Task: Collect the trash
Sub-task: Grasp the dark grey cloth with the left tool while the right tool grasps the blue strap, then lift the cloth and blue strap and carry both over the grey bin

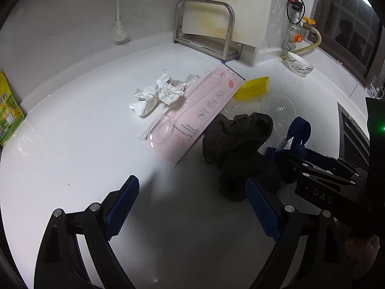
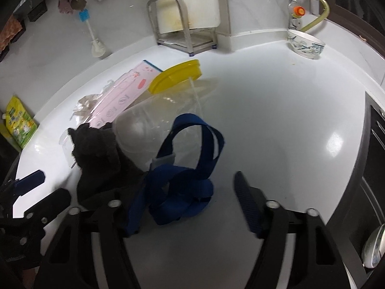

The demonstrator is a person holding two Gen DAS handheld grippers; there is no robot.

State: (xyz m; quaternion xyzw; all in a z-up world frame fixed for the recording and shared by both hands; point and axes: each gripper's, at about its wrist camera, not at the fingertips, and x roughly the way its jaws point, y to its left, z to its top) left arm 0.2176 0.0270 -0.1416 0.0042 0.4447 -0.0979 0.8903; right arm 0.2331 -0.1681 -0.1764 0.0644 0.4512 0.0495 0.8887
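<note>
Right gripper [image 2: 190,192] jaws part-open around blue strap [image 2: 182,187], left pad touching it; left gripper [image 1: 192,200] released above counter [image 1: 72,163].

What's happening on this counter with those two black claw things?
A person is clearing rubbish off a white counter with a hand-held gripper in each hand. The right gripper sits around a tangled blue strap, apparently not yet clamped. The left gripper hovers open beside a dark cloth. Crumpled paper and a pink package lie untouched.
</note>
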